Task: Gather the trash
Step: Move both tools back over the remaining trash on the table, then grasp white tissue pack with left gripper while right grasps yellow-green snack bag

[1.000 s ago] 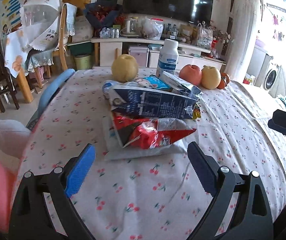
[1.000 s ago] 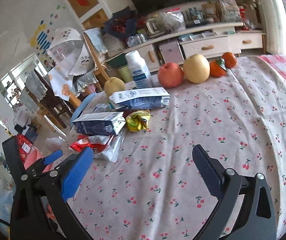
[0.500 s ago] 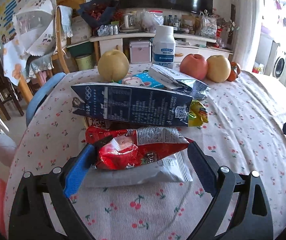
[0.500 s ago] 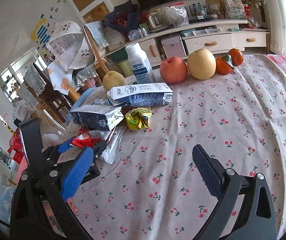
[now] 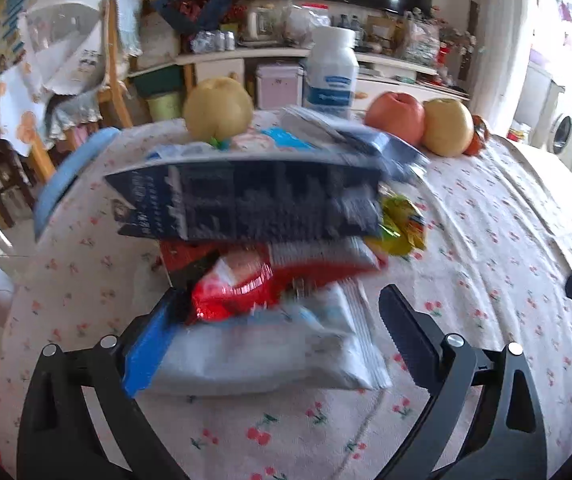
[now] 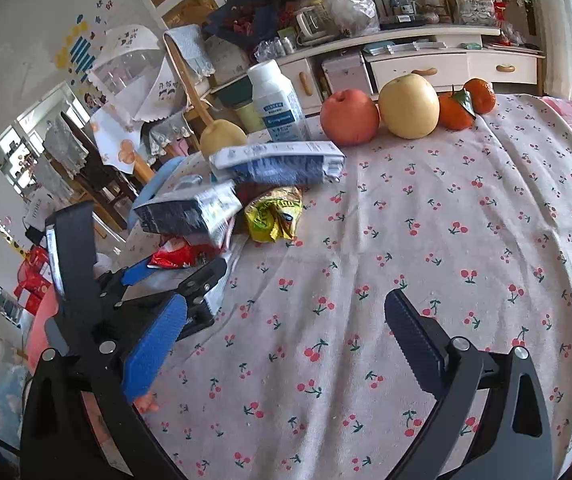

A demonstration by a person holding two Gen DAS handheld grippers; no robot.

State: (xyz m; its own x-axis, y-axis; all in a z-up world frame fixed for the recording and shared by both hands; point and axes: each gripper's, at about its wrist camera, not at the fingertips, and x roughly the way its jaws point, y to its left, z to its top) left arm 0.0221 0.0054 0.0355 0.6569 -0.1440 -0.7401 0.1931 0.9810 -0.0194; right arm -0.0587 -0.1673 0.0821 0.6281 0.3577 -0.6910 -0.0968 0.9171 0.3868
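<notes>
On a table under a cherry-print cloth point(image 6: 426, 240), the trash lies heaped near the left edge, and the left gripper point(image 5: 273, 332) sits at the near end of the heap with its jaws spread wide to either side of a white wrapper point(image 5: 269, 352); the blue finger point(image 5: 147, 350) is against the wrapper's left end, the black finger point(image 5: 408, 336) just beside its right end, not closed on it. A red wrapper point(image 5: 245, 288) lies crumpled on top of the white one, touching the blue finger, and a dark blue carton point(image 5: 253, 200) lies across the heap behind it, blurred. To the carton's right a yellow wrapper point(image 5: 400, 224) rests on the cloth. Behind these, a second carton point(image 6: 281, 162) lies on its side. Along the far edge stand a pear point(image 5: 217, 110), a white bottle point(image 5: 332, 74), a red apple point(image 6: 349, 117), a yellow apple point(image 6: 408, 106) and two oranges point(image 6: 456, 110), the fruit at the right touching in a row. In the right wrist view the right gripper point(image 6: 281, 332) hangs over bare cloth near the table's near edge, jaws wide apart and holding nothing, well clear of the trash; the left gripper shows at its left, reaching into the heap.
</notes>
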